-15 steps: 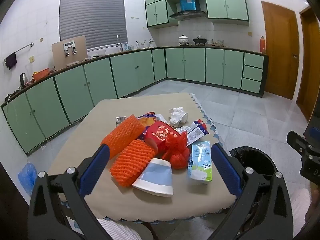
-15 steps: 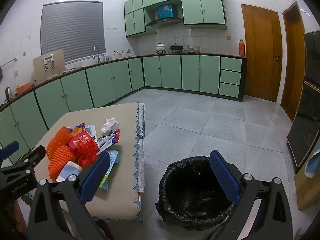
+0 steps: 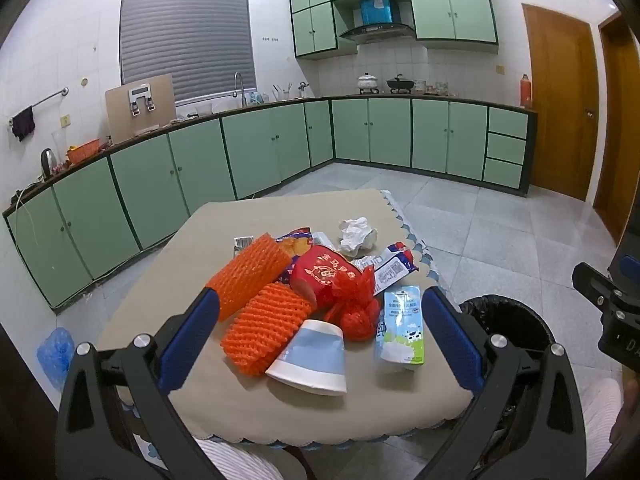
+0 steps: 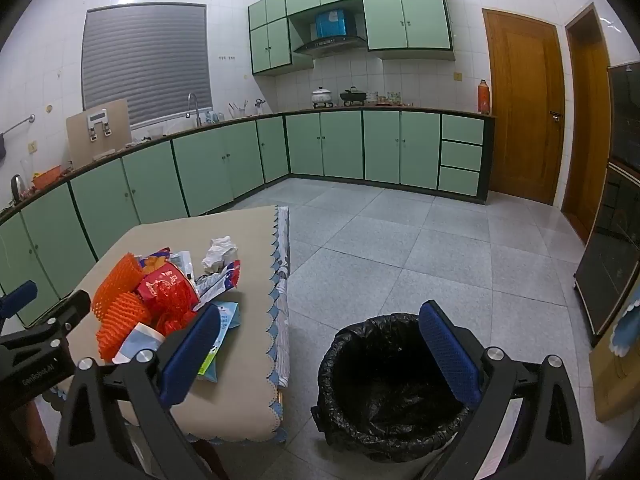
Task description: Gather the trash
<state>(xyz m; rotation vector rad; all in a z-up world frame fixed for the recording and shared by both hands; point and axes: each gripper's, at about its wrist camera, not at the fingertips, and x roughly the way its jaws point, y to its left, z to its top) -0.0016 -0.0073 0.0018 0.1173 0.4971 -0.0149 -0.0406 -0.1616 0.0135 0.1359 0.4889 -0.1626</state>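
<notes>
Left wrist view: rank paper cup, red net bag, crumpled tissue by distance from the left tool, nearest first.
From the left tool:
1. paper cup, tipped over at the table's near edge, between the fingers.
2. red net bag, mid-pile, just behind the cup.
3. crumpled tissue, far side of the pile.

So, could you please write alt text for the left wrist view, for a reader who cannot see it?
The open left gripper hangs over a pile of trash on a beige table: orange foam nets, a tipped paper cup, a milk carton and wrappers. A black-lined bin stands on the floor to the right; green kitchen cabinets lie behind.
</notes>
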